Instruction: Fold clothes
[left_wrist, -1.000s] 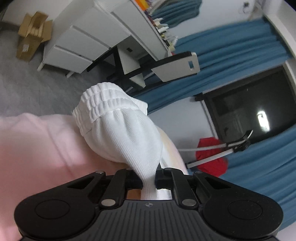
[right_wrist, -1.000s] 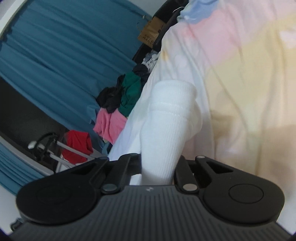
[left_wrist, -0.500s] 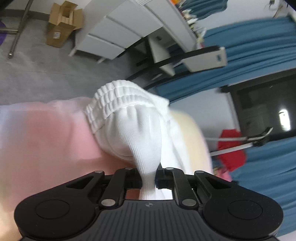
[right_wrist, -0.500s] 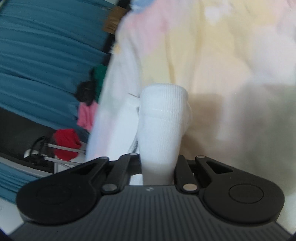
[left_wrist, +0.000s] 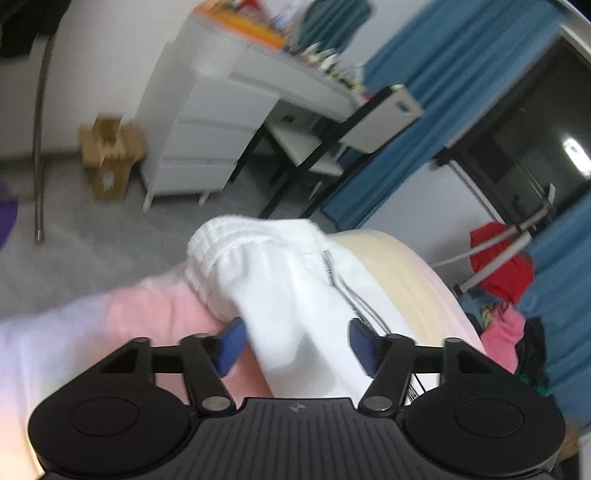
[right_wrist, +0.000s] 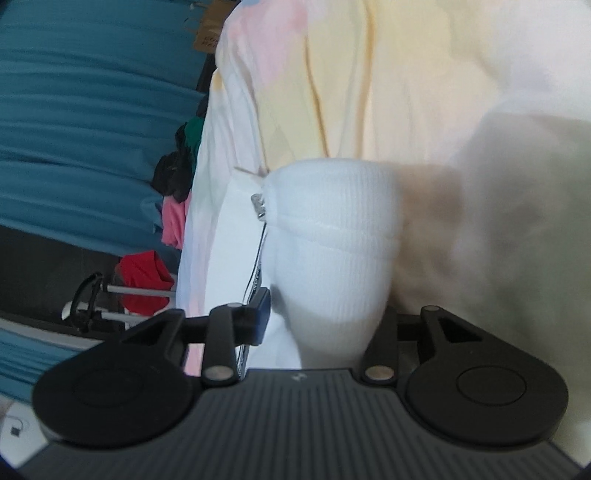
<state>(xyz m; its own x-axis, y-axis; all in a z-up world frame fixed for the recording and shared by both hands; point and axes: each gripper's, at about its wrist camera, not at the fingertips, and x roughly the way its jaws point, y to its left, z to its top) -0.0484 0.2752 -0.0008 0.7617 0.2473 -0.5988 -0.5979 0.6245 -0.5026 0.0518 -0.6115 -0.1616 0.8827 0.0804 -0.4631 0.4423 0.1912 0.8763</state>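
**White sock lying between both grippers as the jaws are opening**

The white sock (left_wrist: 280, 280) is lying on the pastel bedspread (left_wrist: 122, 314), near its edge on the floor side, with its ribbed cuff bunched toward that edge. In the right wrist view the other end of the sock (right_wrist: 332, 236) is standing up as a rounded, ribbed hump on the yellow part of the bedspread (right_wrist: 406, 74). A white piece with a thin dark line (card or cloth, the blur is hiding which) is lying just beside the sock, under its side.

The left gripper (left_wrist: 293, 341) is opening its jaws; the sock is passing between them, but the blue pads (left_wrist: 231, 343) are standing clear of the fabric, so the sock is released there. The right gripper (right_wrist: 325, 314) is also opening its jaws around the sock; its left pad (right_wrist: 263, 306) is showing a gap to the fabric, while its other finger is hidden behind the sock, so it is letting go rather than clenching.

Beyond the bed, a white drawer unit (left_wrist: 199, 147) is standing on the grey floor beside a cardboard box (left_wrist: 109, 155), blue curtains (left_wrist: 424, 85) are hanging by a dark window, and a red garment (left_wrist: 502, 262) is hanging on a rack.
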